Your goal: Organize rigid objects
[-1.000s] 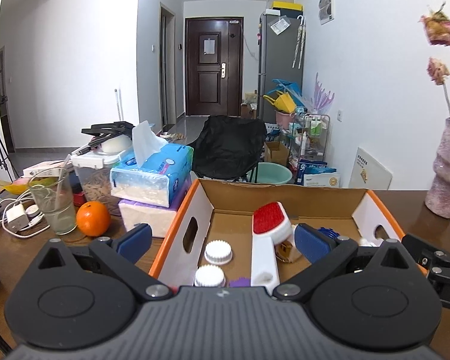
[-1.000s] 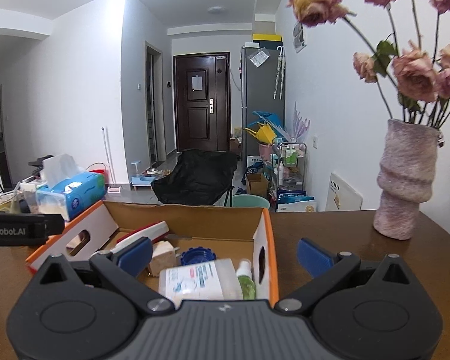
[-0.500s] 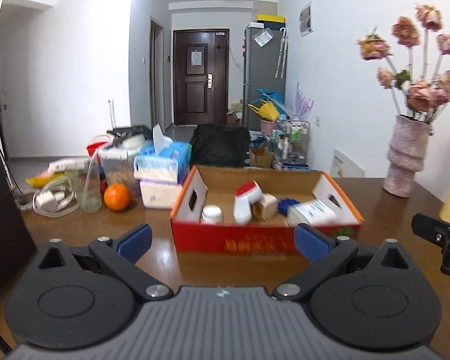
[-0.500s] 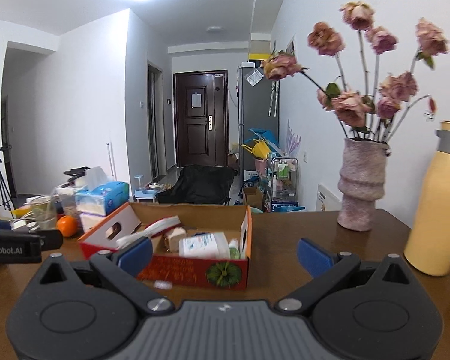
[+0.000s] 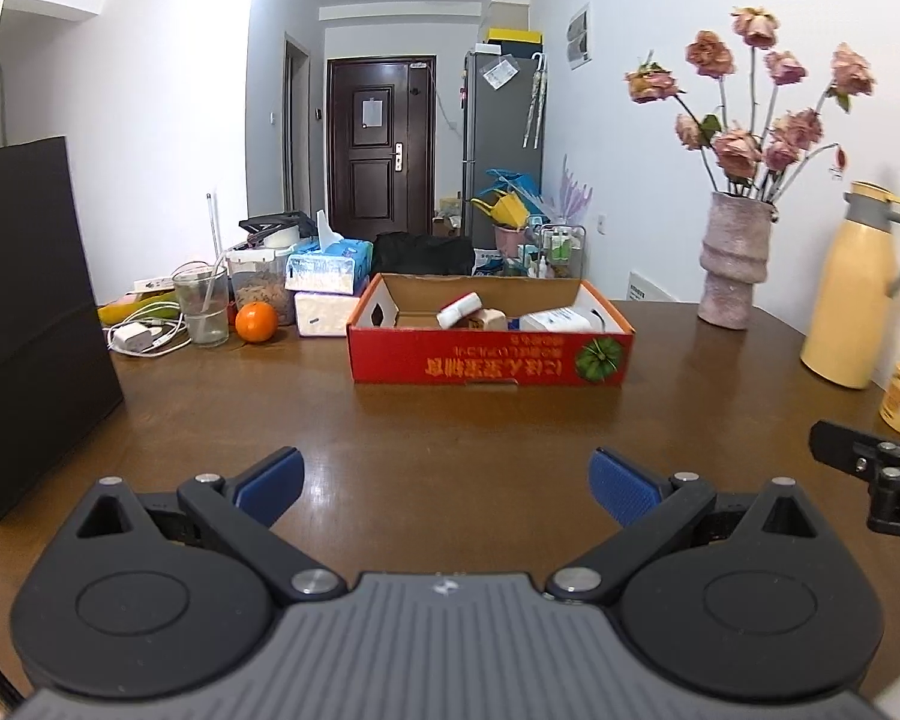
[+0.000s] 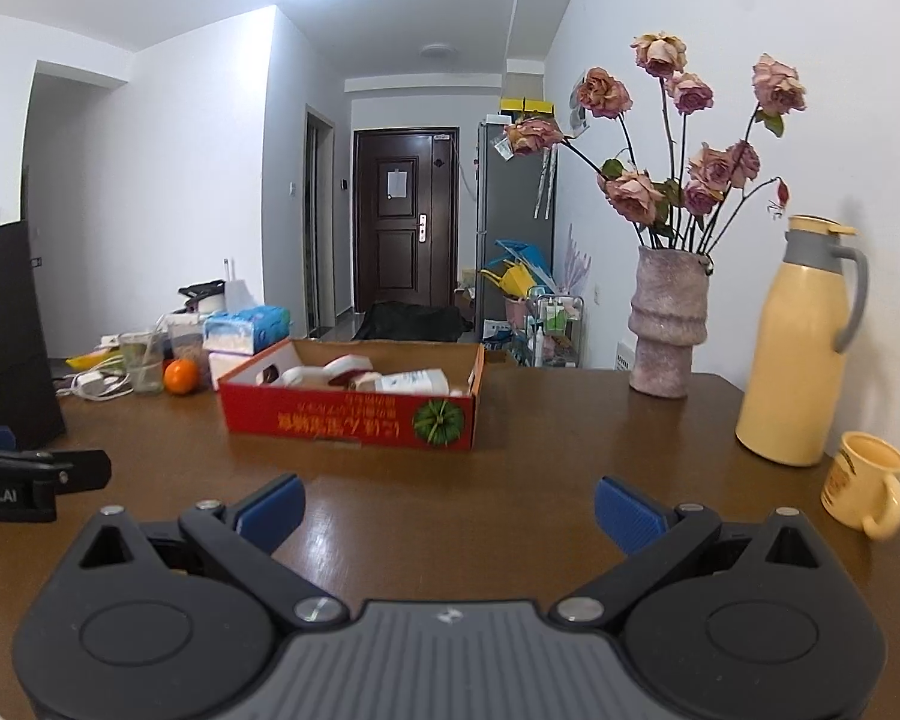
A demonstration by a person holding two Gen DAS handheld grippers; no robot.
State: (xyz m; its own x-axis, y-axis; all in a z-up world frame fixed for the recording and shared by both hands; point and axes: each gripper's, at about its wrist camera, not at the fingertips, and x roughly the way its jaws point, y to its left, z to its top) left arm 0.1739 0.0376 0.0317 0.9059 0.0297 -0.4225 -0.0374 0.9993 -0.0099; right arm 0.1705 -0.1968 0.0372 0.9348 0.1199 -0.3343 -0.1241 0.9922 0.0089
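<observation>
From the left wrist view, the left claw [image 5: 444,483] gapes empty over bare surface [image 5: 390,420], well short of the red box [image 5: 489,354] holding the rigid items, while from the right wrist view the equally spread, empty right claw [image 6: 447,510] risks clipping the nearby yellow mug [image 6: 864,483] if swung wide.

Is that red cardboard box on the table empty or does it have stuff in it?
It has stuff in it. The red cardboard box is open-topped, and a white bottle and a red-and-white brush show above its rim.
</observation>
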